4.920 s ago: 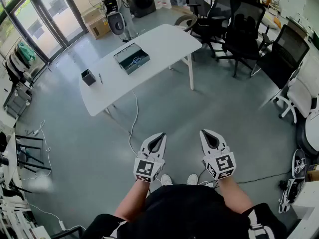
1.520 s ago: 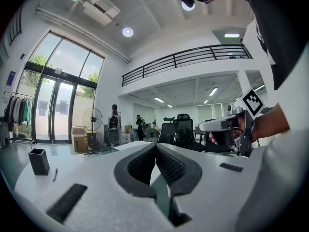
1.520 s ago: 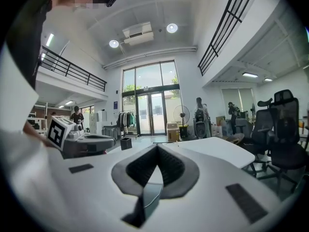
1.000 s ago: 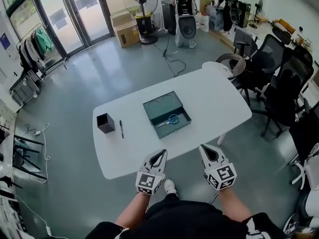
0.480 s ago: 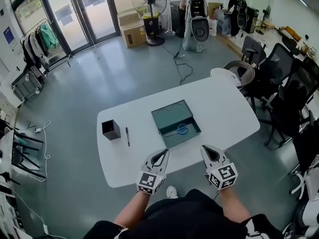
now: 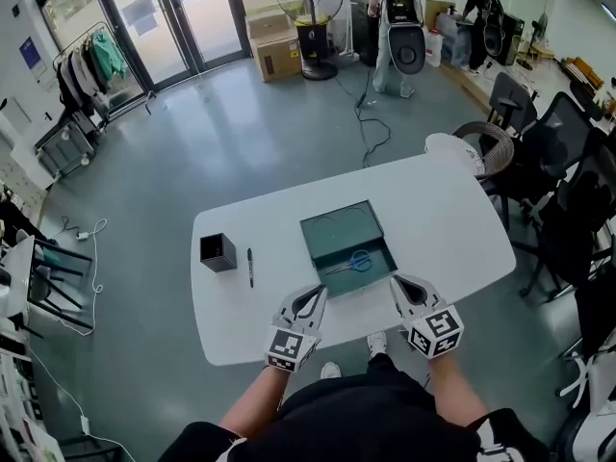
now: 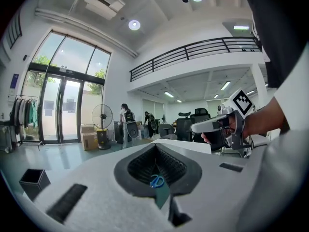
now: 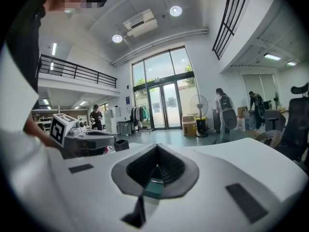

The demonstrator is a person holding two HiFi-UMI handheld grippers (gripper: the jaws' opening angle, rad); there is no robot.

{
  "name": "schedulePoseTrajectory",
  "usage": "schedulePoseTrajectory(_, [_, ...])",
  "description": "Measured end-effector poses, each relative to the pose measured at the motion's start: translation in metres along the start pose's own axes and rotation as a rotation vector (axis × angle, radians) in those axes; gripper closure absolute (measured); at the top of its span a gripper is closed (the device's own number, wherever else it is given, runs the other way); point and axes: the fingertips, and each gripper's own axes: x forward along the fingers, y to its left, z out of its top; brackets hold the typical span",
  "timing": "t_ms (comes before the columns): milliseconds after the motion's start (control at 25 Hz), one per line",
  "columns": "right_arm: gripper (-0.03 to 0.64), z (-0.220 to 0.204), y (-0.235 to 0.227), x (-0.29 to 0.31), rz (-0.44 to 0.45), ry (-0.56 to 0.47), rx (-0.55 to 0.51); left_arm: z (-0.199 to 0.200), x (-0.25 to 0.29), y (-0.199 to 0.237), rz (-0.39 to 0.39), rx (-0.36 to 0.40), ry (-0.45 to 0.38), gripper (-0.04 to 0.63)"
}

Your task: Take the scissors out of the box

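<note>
Desk (image 6: pixel 433 219): white top, smooth, matt. Box (image 6: pixel 337 224): teal, looks like painted metal, faint sheen. Scissors (image 6: pixel 358 262): blue plastic handles, bare metal blades. Cube holder (image 6: pixel 218 252): black, matt. Floor (image 6: pixel 241 133): grey, smooth, glossy, mirrors door light. Left tool (image 6: pixel 311 296), right tool (image 6: pixel 400 285): white matt plastic shells; inner pads (image 7: pixel 140 164) dark, ribbed, rubbery. Carton (image 6: pixel 277 56): brown cardboard.

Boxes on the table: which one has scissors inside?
The wide green box, with blue-handled scissors lying in it. The small black box sits to its left.
</note>
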Motion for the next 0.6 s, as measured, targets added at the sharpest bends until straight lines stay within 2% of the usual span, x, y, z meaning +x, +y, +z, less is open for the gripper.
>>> schedulePoseTrajectory(120, [0.611,0.002,-0.009,0.021,0.091,0.035,-0.026,0.007,0.018,0.011,0.045,0.02,-0.003,0.583])
schedulePoseTrajectory(360, [0.611,-0.01,-0.021,0.058,0.263,0.136,-0.106,0.011,0.048,0.024,0.138,0.004,-0.001,0.583])
schedulePoseTrajectory(600, [0.611,-0.02,-0.03,0.083,0.368,0.209,-0.219,0.007,0.071,0.027,0.195,-0.02,0.013,0.583])
